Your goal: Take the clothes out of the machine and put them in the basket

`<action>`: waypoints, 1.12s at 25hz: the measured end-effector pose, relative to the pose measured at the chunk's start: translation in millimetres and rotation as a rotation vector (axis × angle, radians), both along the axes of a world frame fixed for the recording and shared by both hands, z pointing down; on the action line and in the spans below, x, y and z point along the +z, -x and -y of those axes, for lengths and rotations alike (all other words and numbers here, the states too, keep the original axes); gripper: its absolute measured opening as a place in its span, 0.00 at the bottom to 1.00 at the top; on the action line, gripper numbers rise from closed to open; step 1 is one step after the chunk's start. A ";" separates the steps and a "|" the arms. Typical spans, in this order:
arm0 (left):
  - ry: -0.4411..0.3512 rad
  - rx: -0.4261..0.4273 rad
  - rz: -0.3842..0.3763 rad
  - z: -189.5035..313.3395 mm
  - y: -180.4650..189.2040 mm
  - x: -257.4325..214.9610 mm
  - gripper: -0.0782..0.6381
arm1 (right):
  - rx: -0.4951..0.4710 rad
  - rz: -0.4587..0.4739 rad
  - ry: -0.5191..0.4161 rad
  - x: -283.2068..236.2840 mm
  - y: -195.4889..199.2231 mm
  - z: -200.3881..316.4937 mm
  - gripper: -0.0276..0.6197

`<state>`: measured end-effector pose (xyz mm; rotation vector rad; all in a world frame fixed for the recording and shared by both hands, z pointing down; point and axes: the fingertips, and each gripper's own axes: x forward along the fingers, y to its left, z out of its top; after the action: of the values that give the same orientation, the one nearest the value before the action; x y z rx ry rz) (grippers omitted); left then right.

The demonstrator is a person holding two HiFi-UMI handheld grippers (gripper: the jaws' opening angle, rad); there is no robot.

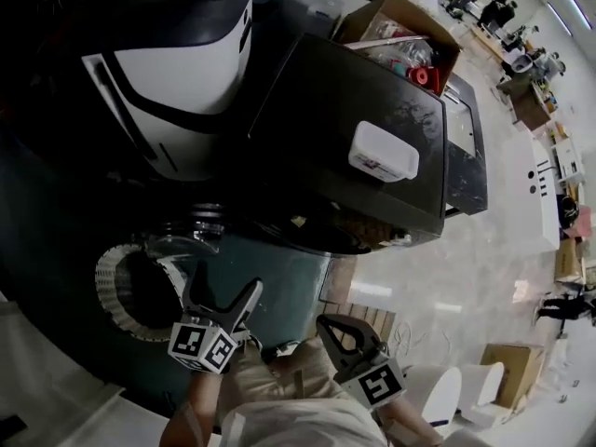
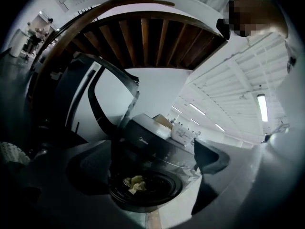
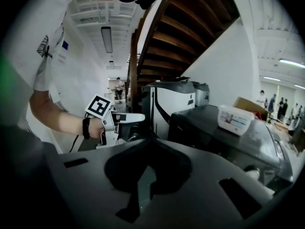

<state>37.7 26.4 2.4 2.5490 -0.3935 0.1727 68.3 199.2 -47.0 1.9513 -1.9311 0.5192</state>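
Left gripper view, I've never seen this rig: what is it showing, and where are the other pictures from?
No robot arm: a person holds a hand-held gripper in each hand. The head view looks down from their head: left hand-held gripper, jaws apart; right hand-held gripper, jaws together; both empty. The other two cameras ride on the hand-held grippers. The left one looks between its jaws into the dark washing machine, with a yellowish cloth inside. A white tub sits on the machine.
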 end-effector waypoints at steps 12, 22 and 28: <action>0.025 0.255 0.068 -67.3 -96.5 74.9 0.84 | 0.193 -0.016 0.017 71.4 -44.9 -45.0 0.06; 0.000 0.342 0.013 -63.1 -130.8 208.0 0.84 | 0.276 -0.040 -0.064 213.9 -45.3 -22.9 0.06; -0.019 0.380 -0.006 -62.5 -144.8 273.6 0.84 | 0.312 -0.093 -0.123 274.8 -66.1 -17.3 0.06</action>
<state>182.5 89.0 276.1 2.6190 0.0968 0.3015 134.4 216.5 227.8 2.3287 -1.6458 0.3876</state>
